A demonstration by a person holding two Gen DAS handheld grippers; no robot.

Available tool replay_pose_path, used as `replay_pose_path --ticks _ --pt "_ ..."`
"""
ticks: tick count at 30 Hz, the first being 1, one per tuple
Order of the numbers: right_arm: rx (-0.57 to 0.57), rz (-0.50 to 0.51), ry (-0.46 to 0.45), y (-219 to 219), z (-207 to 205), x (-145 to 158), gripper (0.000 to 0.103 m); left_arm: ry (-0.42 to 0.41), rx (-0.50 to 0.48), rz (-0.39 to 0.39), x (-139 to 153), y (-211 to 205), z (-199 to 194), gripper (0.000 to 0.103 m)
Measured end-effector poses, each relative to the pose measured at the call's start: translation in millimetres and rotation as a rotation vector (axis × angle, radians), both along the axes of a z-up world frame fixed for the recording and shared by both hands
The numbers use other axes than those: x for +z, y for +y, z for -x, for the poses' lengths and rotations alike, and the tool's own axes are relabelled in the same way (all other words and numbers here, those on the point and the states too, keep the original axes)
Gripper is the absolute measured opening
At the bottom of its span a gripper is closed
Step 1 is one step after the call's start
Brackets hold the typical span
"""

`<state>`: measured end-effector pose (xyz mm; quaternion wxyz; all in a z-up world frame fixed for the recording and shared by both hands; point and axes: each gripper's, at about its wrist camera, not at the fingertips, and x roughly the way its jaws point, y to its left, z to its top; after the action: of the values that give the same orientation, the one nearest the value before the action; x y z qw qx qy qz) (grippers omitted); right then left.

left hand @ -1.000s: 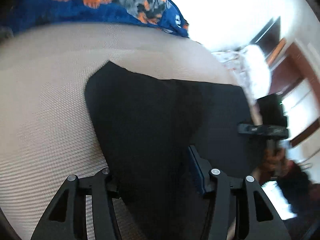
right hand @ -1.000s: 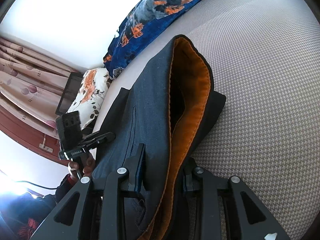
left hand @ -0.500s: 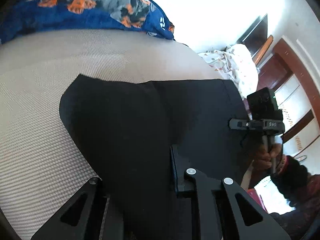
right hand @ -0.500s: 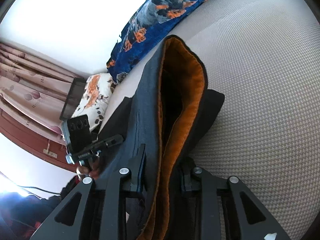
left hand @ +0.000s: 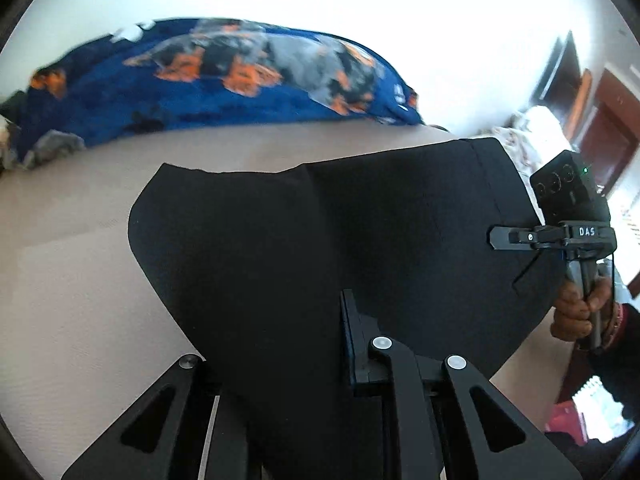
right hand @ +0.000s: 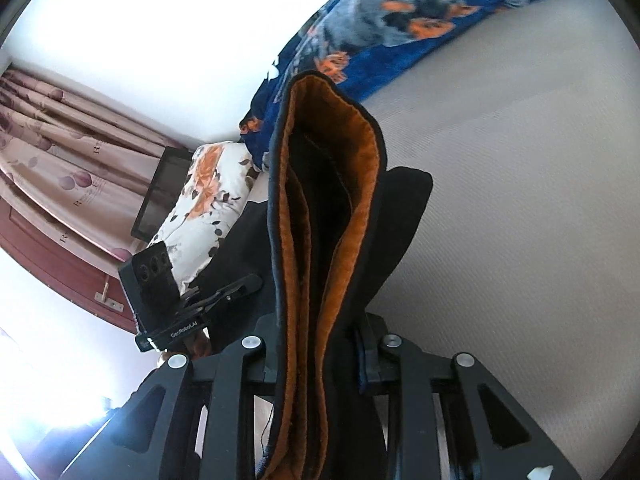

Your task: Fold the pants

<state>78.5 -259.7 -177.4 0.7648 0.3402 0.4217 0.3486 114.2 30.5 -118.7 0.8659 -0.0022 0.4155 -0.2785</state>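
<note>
While both grippers pinch cloth, the black fleece-lined pants with the orange inner lining (right hand: 316, 216) hang between them, lifted off the beige woven bed cover (right hand: 520, 200). The left gripper (left hand: 280, 360) has its jaws nearly shut on a dark fold of the garment; they have just been closing, with the fabric between them. The right gripper (right hand: 316, 344) clamps the thick waistband edge, its jaws narrow but parted by several layers, the orange lining facing the lens and running up toward twelve o'clock. In the left wrist view the right gripper sits at three o'clock, gripped by a hand (left hand: 580, 308). A blue blanket with orange and grey print (left hand: 224, 76) lies along the far side at eleven o'clock, and a white floral pillow (right hand: 204, 200) shows at nine o'clock in the right view. The bulky waistband could slide out of the right jaws, since stacked layers shear easily; uneven pull would skew the fold, and the loose leg could drag and bunch.
</note>
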Motion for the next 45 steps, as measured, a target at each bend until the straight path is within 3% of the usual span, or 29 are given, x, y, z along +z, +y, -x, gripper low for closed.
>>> replay_pose_path --ticks 19,30,36,40,45 --pt "0.067 0.007 -0.028 101 -167 13 0.023 -0.111 0.175 -0.109 7 85 -123 0.017" --pt "0.066 -0.015 -0.028 123 -210 7 0.023 -0.115 0.208 -0.131 -3 108 -166 0.017" --pt "0.054 -0.013 0.000 127 -218 -8 0.023 -0.072 0.227 -0.124 -21 118 -181 0.018" --pt "0.041 0.003 0.023 130 -225 -19 0.023 -0.064 0.250 -0.102 -31 126 -184 0.024" --pt "0.036 0.041 0.016 134 -226 -21 0.023 -0.060 0.315 -0.065 -36 143 -185 0.044"
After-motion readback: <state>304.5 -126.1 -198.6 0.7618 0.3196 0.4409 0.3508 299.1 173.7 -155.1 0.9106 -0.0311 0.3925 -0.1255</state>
